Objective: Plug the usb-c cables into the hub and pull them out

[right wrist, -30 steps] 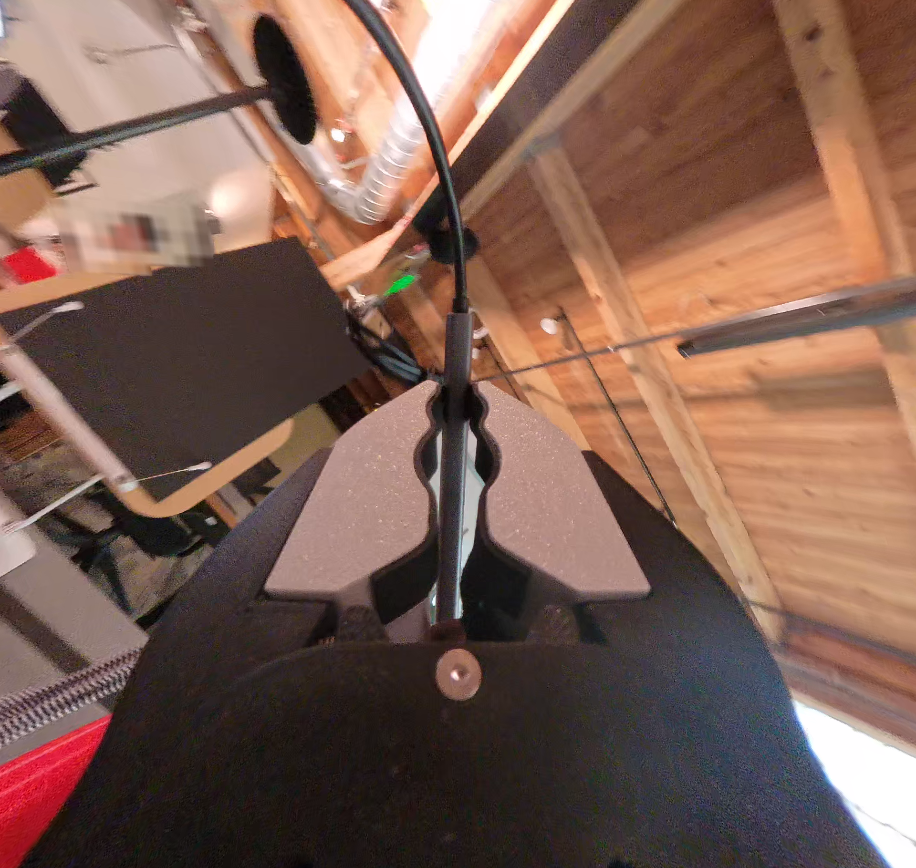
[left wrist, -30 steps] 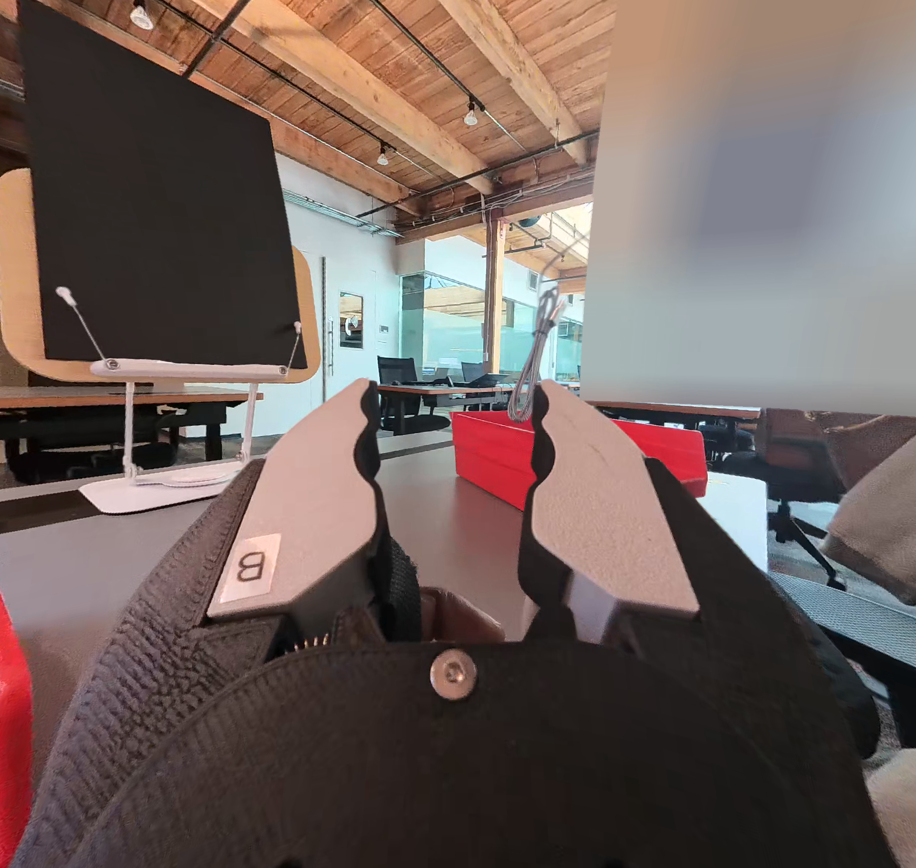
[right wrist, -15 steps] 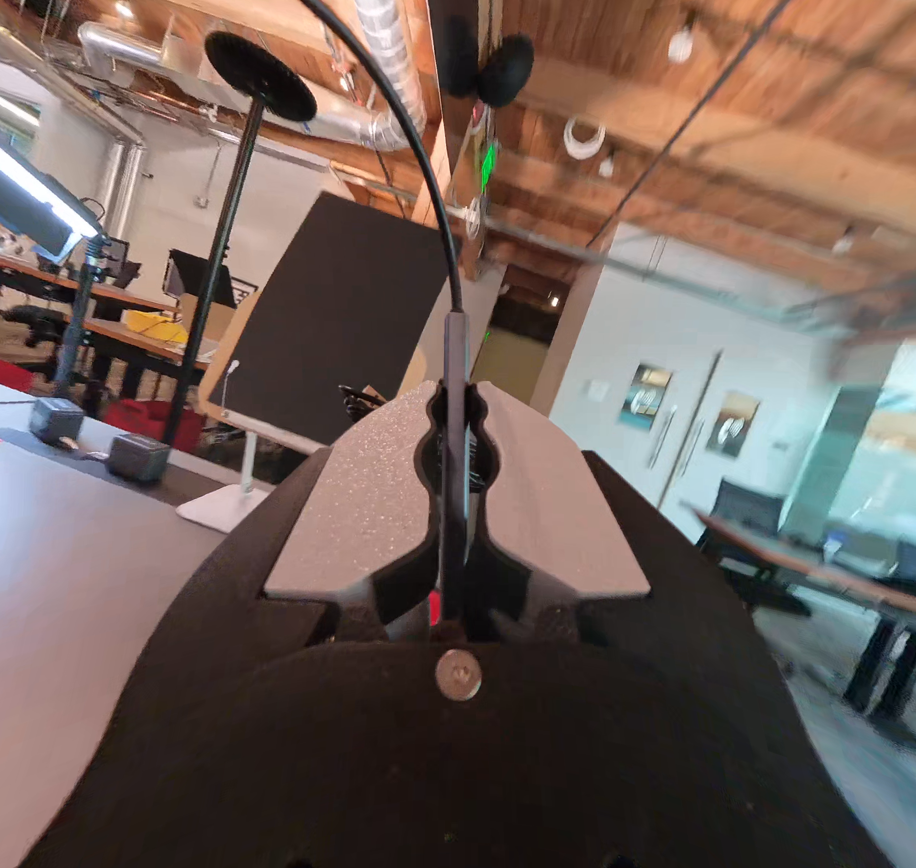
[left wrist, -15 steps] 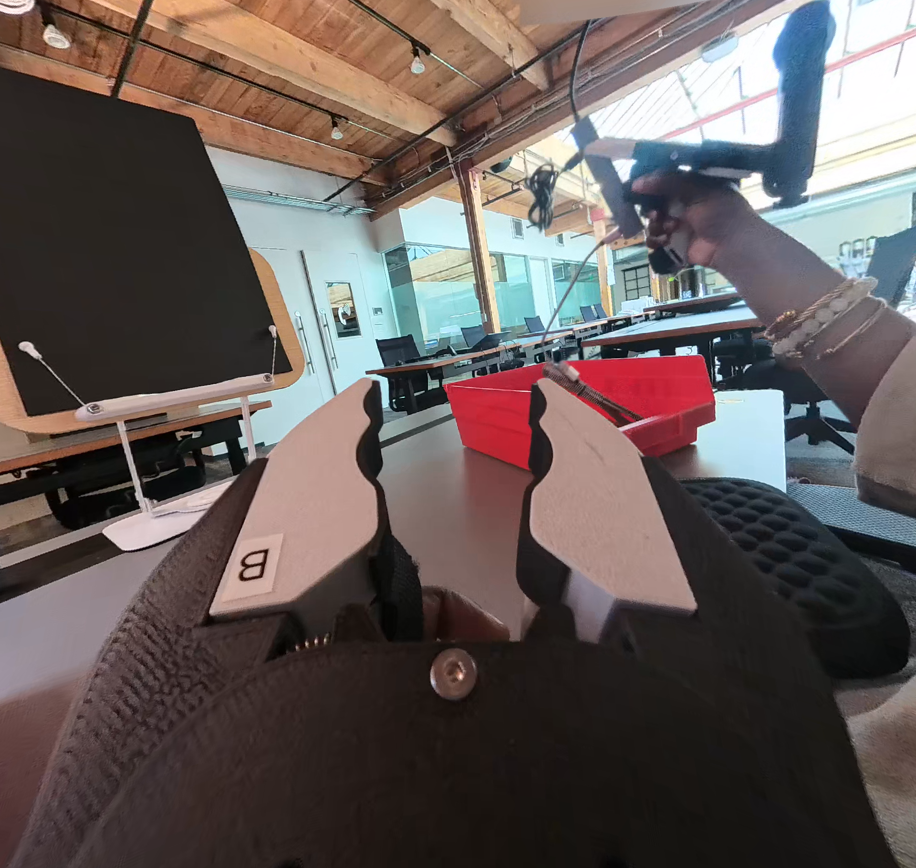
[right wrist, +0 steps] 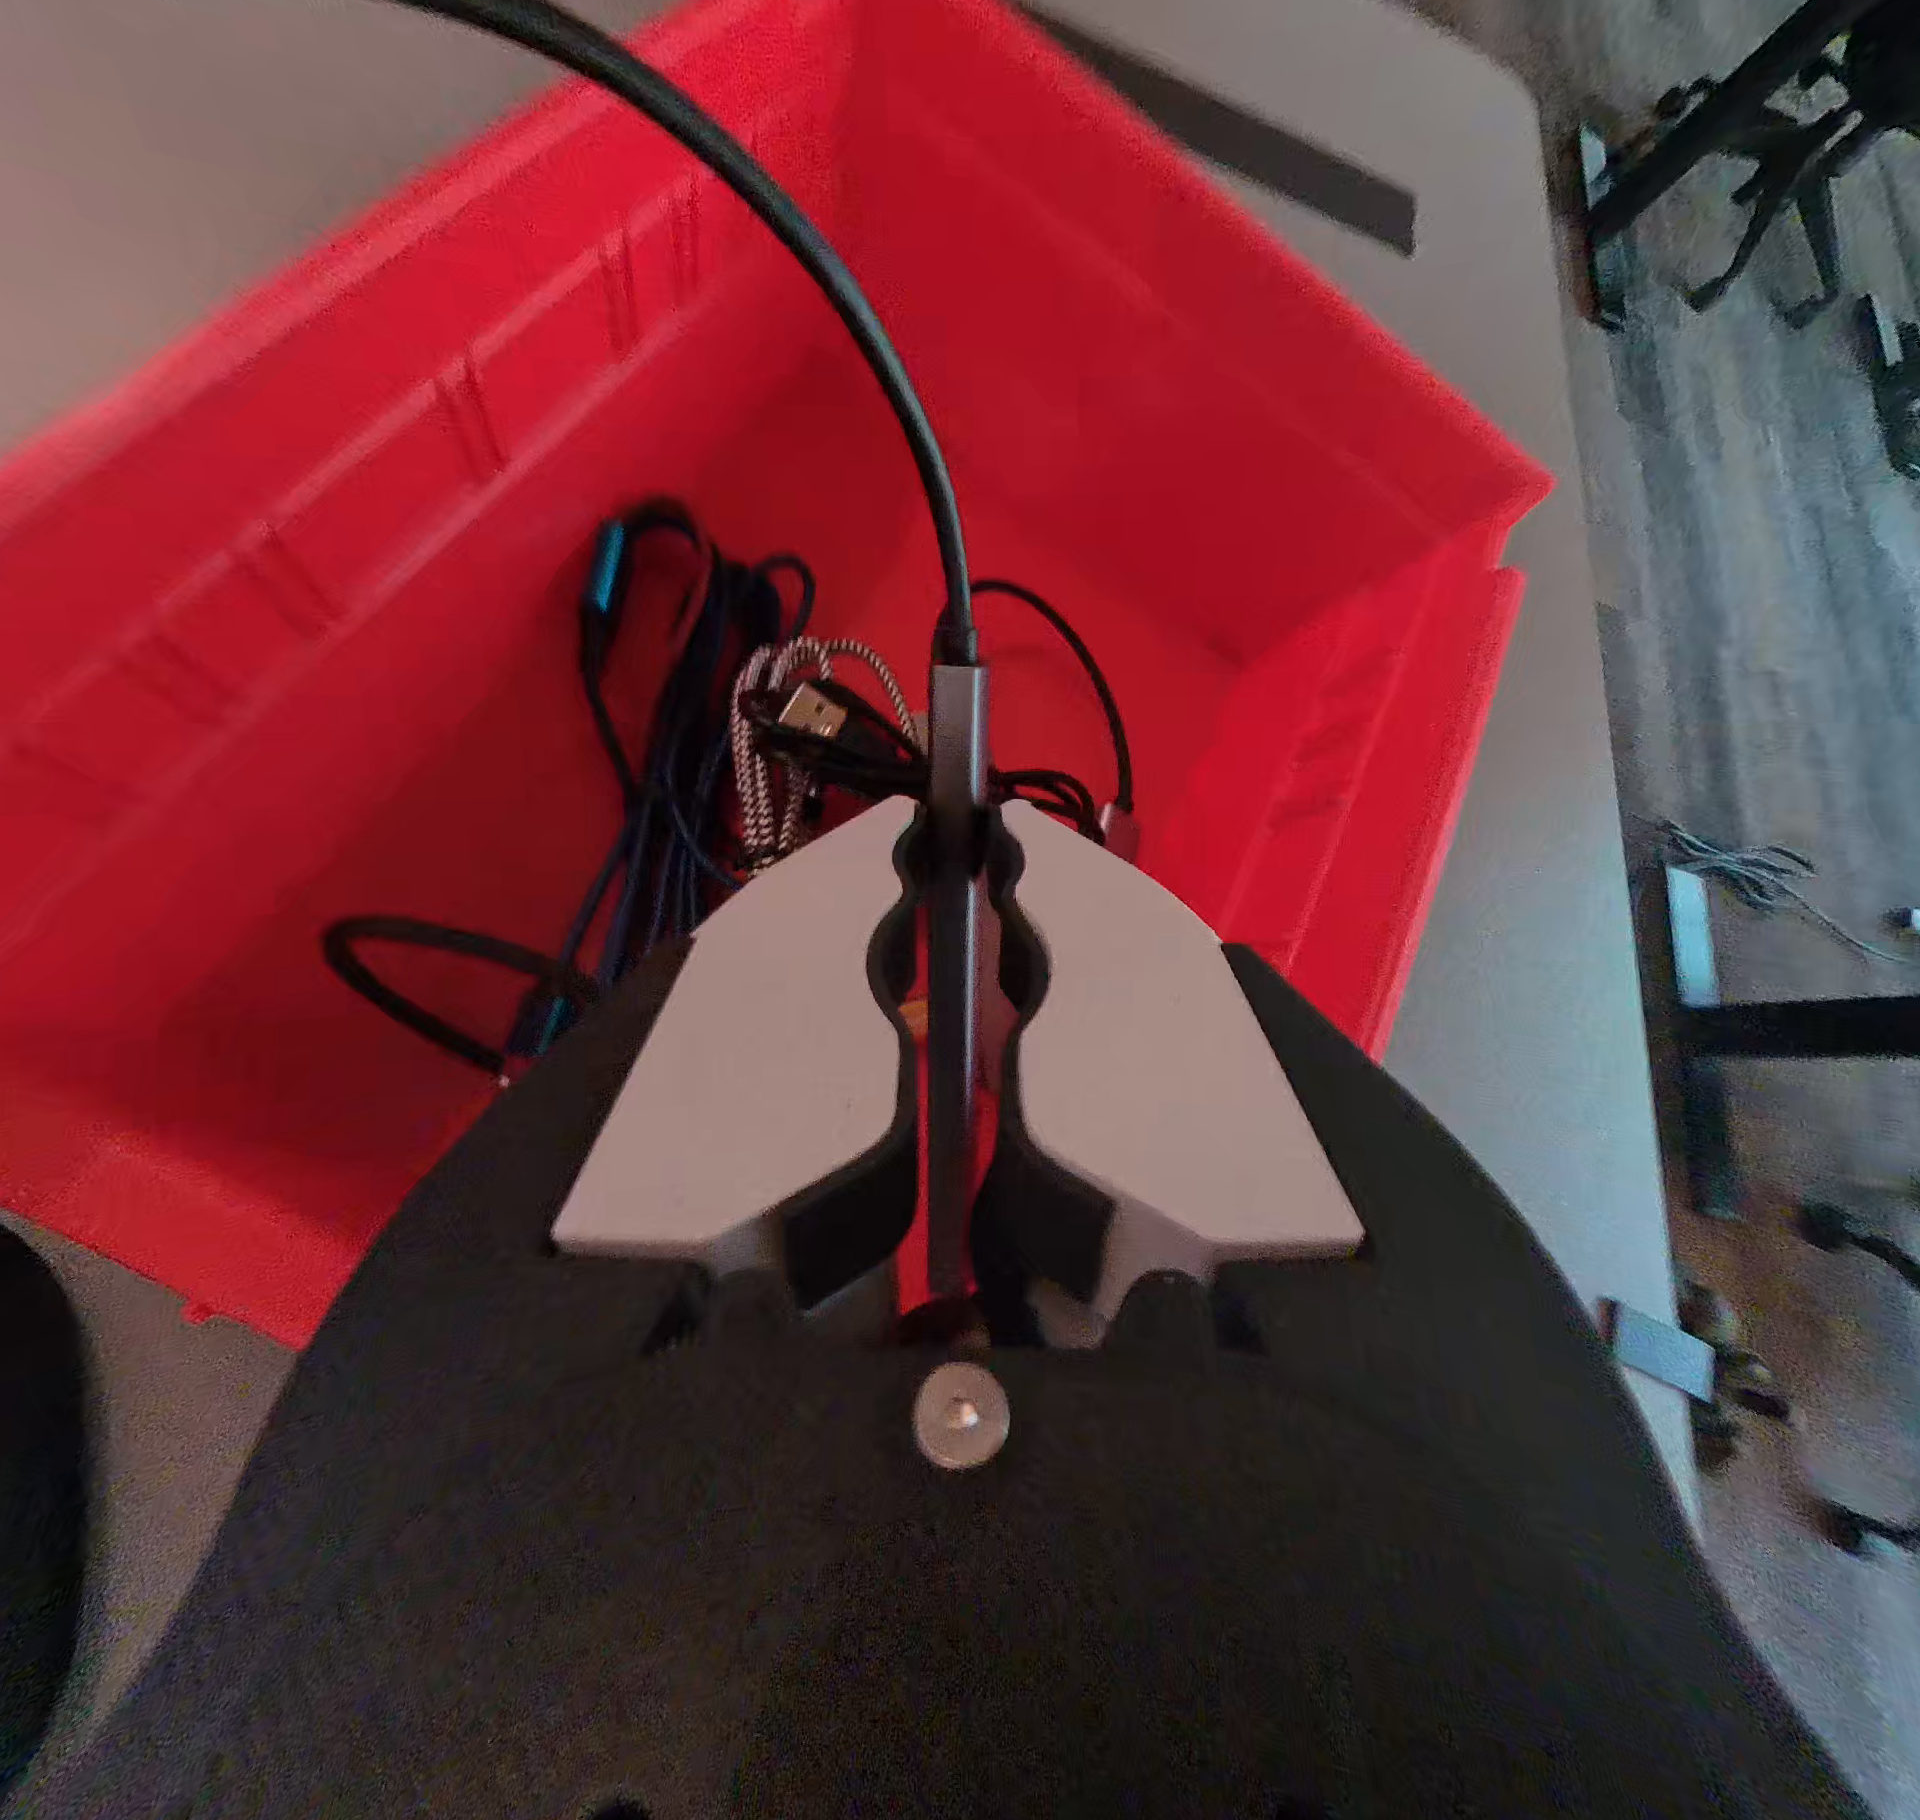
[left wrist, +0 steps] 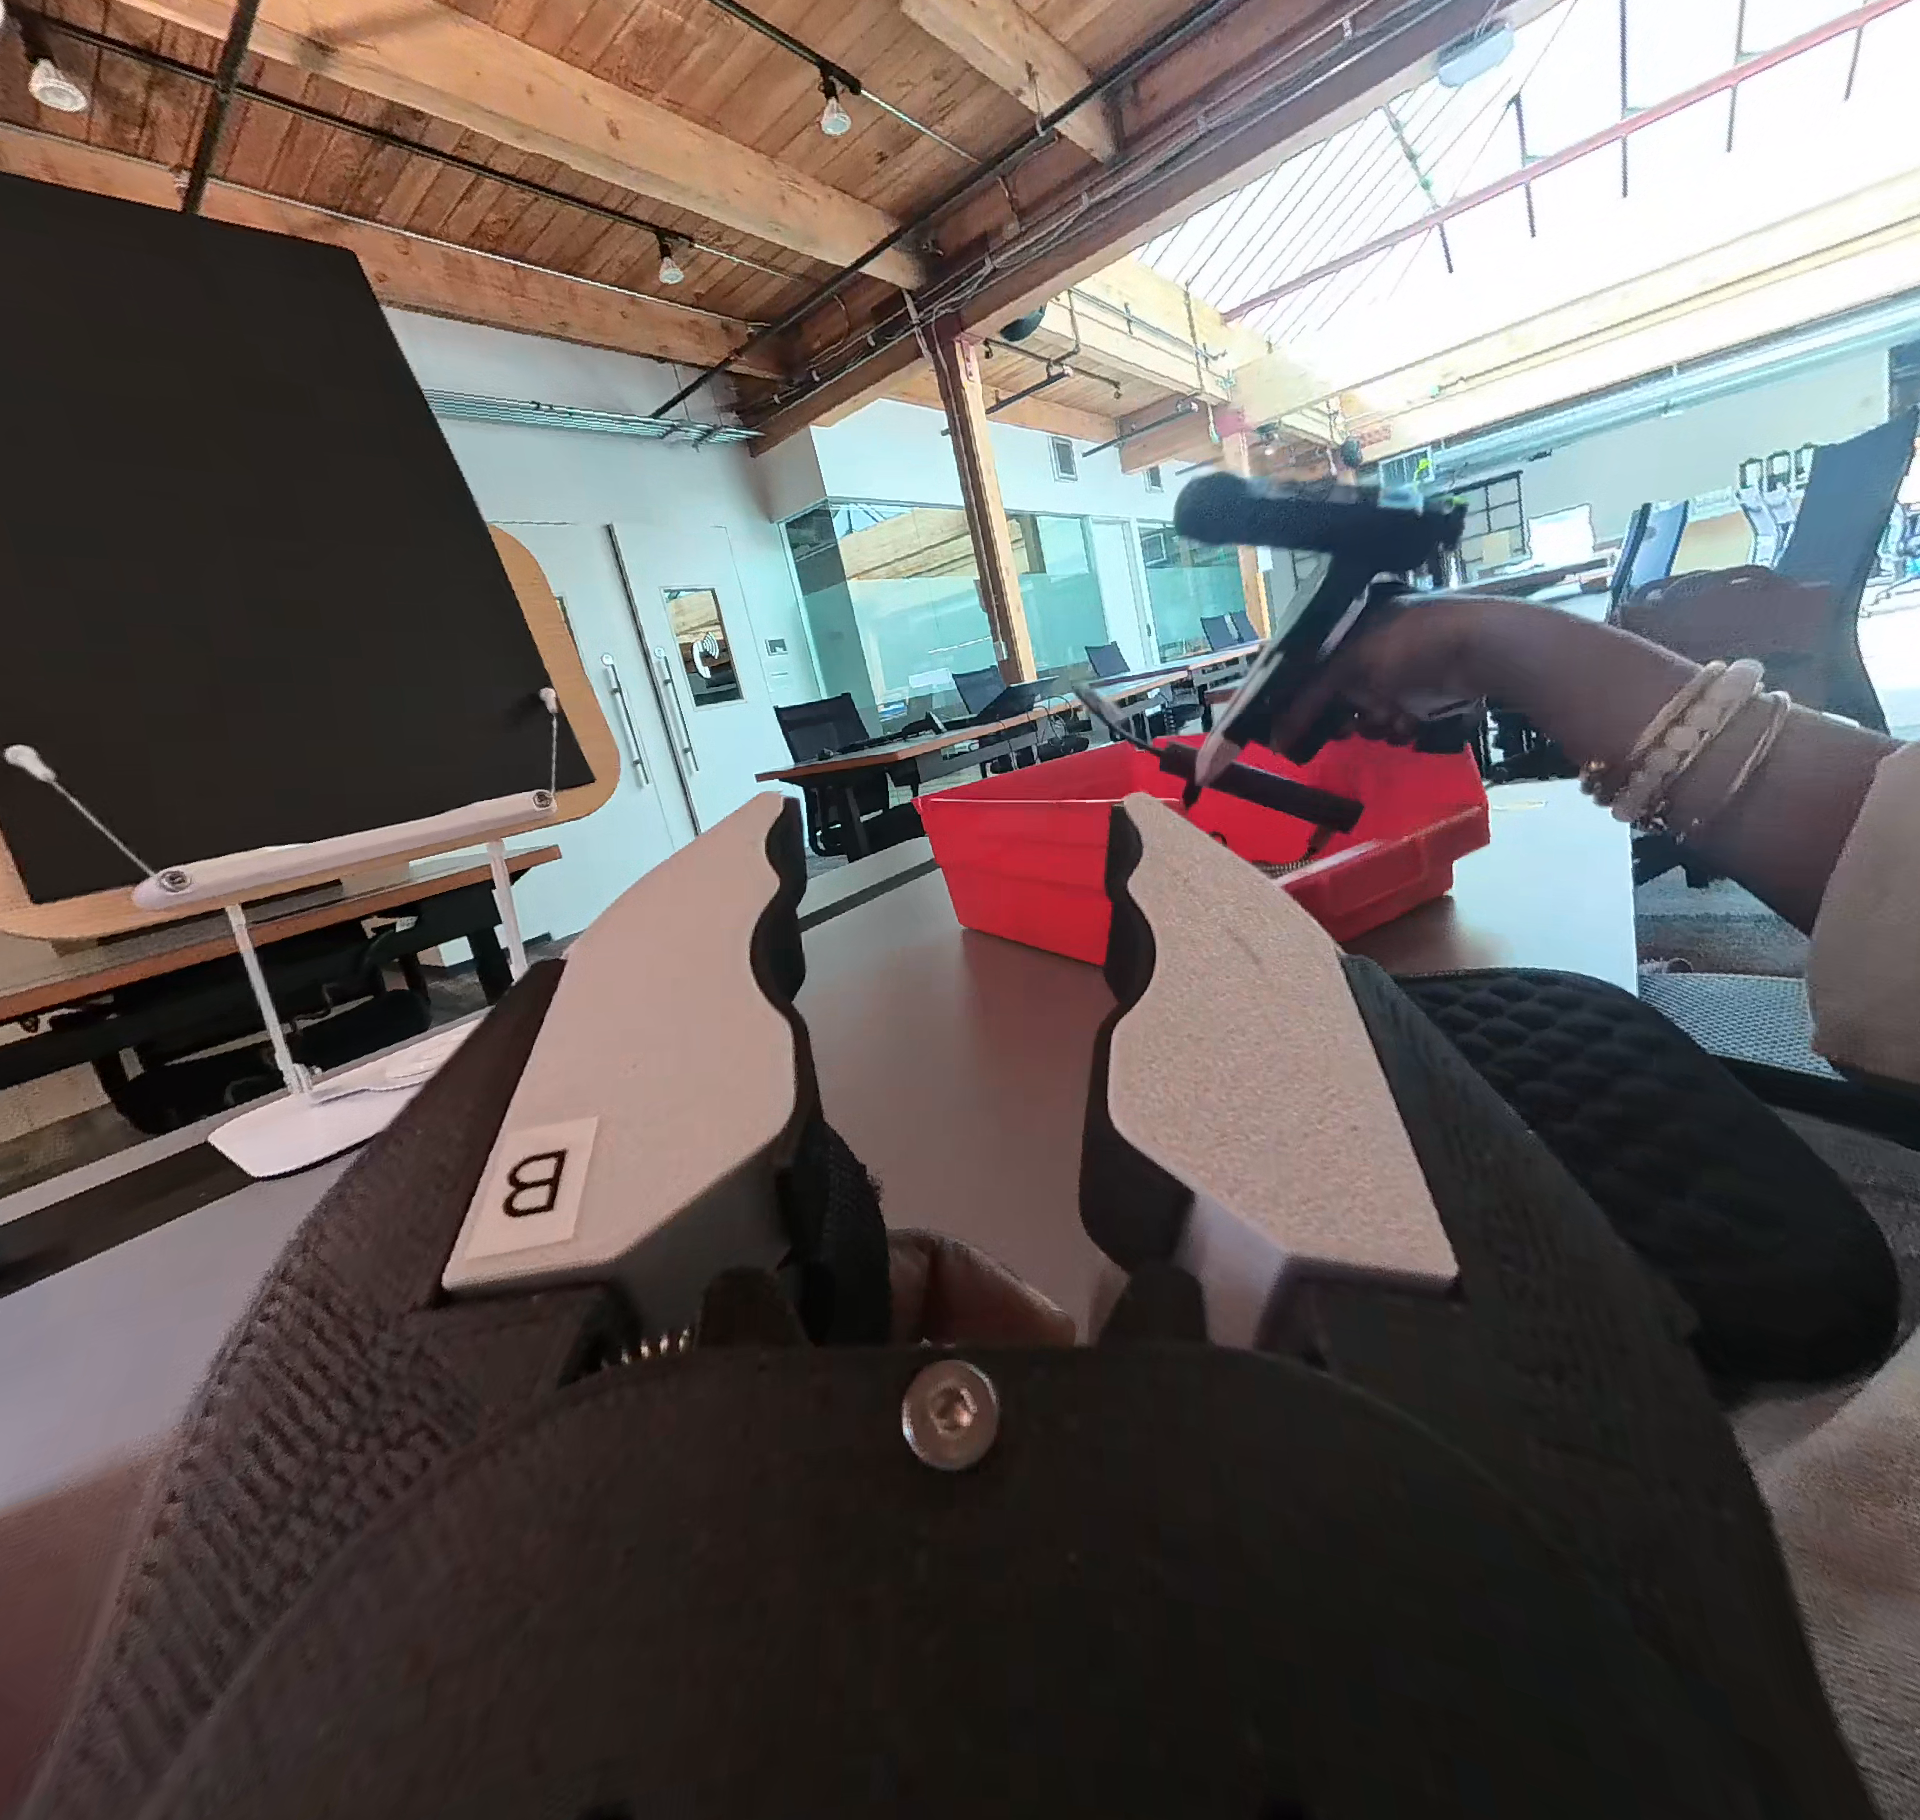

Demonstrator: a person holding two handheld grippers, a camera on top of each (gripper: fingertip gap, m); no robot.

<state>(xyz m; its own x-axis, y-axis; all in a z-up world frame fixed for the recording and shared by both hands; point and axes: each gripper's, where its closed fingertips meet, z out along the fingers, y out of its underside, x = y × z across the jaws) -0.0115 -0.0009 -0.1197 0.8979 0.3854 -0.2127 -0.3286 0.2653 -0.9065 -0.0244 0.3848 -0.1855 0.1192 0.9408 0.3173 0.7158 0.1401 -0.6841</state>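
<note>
Bench [left wrist: 935,1001] ahead of the left claw [left wrist: 951,825], which gapes empty; one red bin [left wrist: 1039,866] beyond, right claw [left wrist: 1195,794] over it. Right view: claw [right wrist: 951,825] clamped on the slim grey hub [right wrist: 954,731], its lead [right wrist: 727,139] arching away, above several tangled cables [right wrist: 769,742]; count unclear. Best to lower the hub slowly, then unclamp.

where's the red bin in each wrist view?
Left wrist view: red bin sits mid-right on the table, beyond the open left tool.
Right wrist view: bin fills the upper frame, below the right tool.
Shared landmark: the slim grey hub held over the bin.
</note>
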